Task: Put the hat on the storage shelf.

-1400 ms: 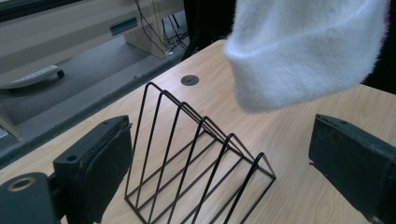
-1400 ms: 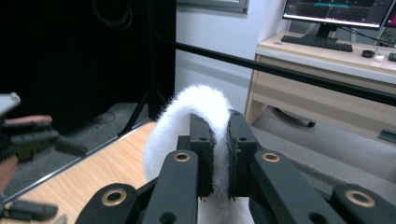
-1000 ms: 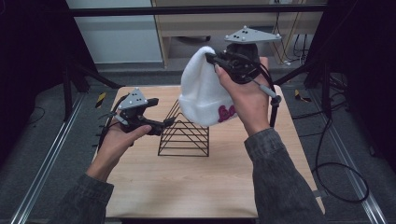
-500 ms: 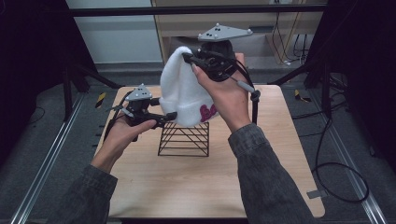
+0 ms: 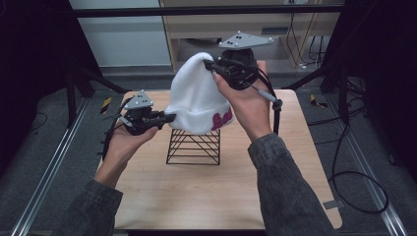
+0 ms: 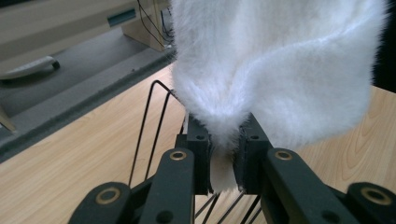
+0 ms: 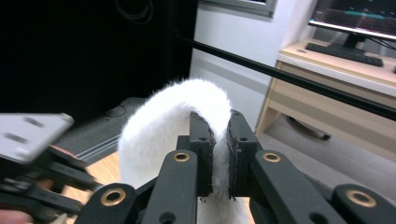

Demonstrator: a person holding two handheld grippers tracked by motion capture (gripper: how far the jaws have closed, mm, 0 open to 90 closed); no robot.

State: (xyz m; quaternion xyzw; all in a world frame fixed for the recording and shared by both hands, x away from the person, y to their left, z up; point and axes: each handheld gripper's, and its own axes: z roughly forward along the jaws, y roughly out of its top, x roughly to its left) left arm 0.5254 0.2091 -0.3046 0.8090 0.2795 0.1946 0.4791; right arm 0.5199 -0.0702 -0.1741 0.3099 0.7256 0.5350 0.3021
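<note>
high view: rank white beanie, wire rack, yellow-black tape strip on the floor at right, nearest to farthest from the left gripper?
From the left gripper:
1. White beanie: its brim edge is pinched between the jaws, which have just been closing.
2. Wire rack: just right of it and below, under the beanie.
3. Yellow-black tape strip: on the floor beyond the table's right edge.

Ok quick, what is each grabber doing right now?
Left gripper: its jaws have just been closing and now pinch the lower edge of the white fuzzy beanie.
Right gripper: shut on the top of the beanie, holding it up.
</note>
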